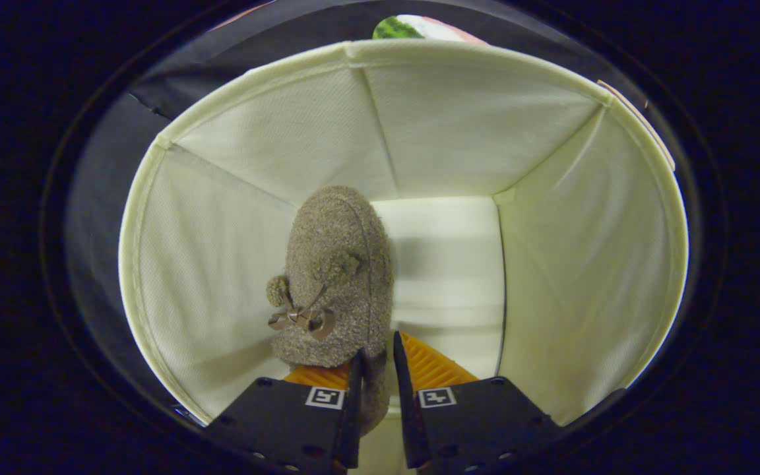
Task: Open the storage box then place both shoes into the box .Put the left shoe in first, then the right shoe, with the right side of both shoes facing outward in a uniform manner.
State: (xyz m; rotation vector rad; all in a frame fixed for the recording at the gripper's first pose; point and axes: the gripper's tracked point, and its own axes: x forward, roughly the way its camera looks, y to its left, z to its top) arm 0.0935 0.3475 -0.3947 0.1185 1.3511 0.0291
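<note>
I look down into an open cream fabric storage box (pixel 571 264). A fuzzy grey-brown shoe (pixel 337 277) with a small bow and pompoms hangs toe-down inside it, near the left wall, its toe close to the pale floor. My gripper (pixel 378 359) is shut on the shoe, with both fingers pinching the edge of its heel opening. The shoe's heel part is hidden behind the fingers.
The box's pale floor (pixel 446 264) lies to the right of the shoe, with its right wall rising steeply beside it. Black cloth (pixel 103 198) surrounds the box outside its rim.
</note>
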